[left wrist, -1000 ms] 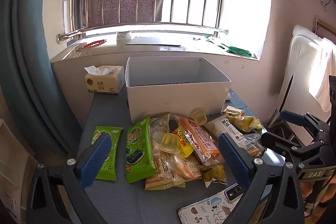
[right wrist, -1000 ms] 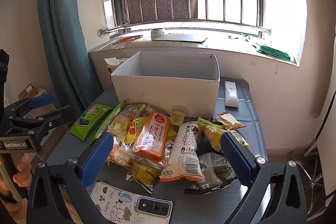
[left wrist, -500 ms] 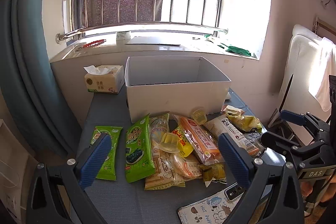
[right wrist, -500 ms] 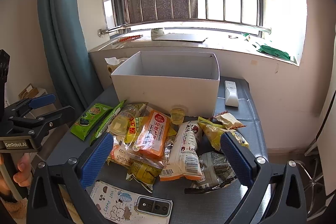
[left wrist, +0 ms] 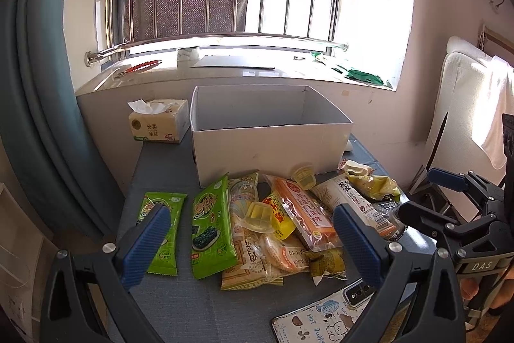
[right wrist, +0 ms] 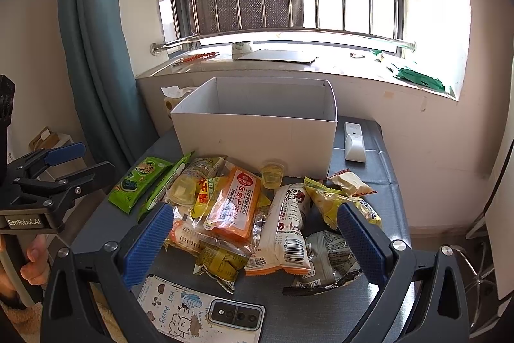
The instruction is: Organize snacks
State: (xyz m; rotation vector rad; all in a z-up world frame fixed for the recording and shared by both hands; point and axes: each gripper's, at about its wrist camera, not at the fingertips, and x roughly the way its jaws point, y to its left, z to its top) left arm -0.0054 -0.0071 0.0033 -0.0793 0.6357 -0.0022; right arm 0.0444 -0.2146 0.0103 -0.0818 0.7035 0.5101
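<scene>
Left gripper (left wrist: 250, 241) and right gripper (right wrist: 253, 238) both spread wide, grasping nothing, above the near table (left wrist: 180, 307) edge. A phone (right wrist: 199, 307) lies nearest. Beyond it, the snack pile (right wrist: 237, 204) lies loose on the table, just before the white box (left wrist: 270, 143).

My left gripper (left wrist: 249, 232) hung wide open over the snack pile (left wrist: 279, 217) on the counter (left wrist: 167, 169), white box (left wrist: 270, 130) sitting just behind it.
</scene>
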